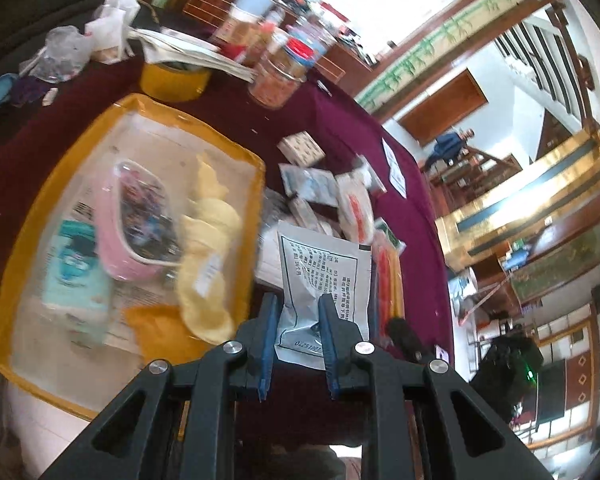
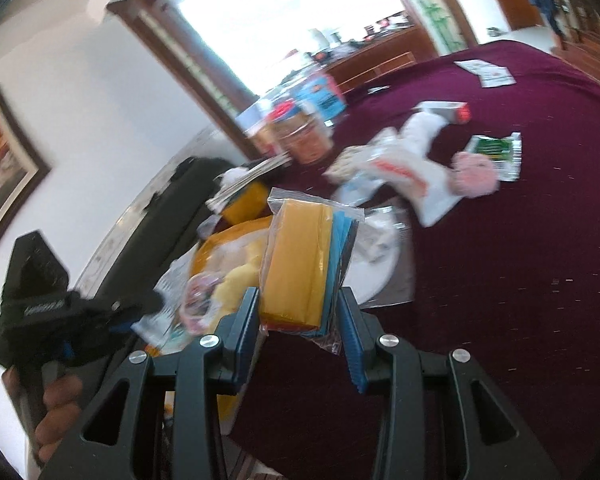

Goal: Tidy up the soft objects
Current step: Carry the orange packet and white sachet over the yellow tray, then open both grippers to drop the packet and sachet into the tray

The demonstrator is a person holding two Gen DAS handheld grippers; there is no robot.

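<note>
My left gripper [image 1: 299, 304] is shut on a white foil pouch [image 1: 322, 276] with black print, held just right of the yellow tray [image 1: 36, 208]. The tray holds a pink pouch [image 1: 136, 220], a teal packet [image 1: 76, 276] and yellow round pads [image 1: 208, 256]. My right gripper [image 2: 298, 300] is shut on a clear bag of yellow and blue cloths [image 2: 304, 260], held above the maroon tablecloth [image 2: 500, 280] near the tray's edge [image 2: 236, 232]. The left gripper [image 2: 60, 312] shows at the left of the right wrist view.
Loose packets [image 1: 340, 196] lie on the cloth right of the tray: a white packet [image 2: 404, 176], a pink soft item [image 2: 476, 172], a green sachet [image 2: 496, 152]. Jars [image 1: 280, 76], a yellow tape roll [image 1: 172, 80], papers and plastic bags stand at the table's far side.
</note>
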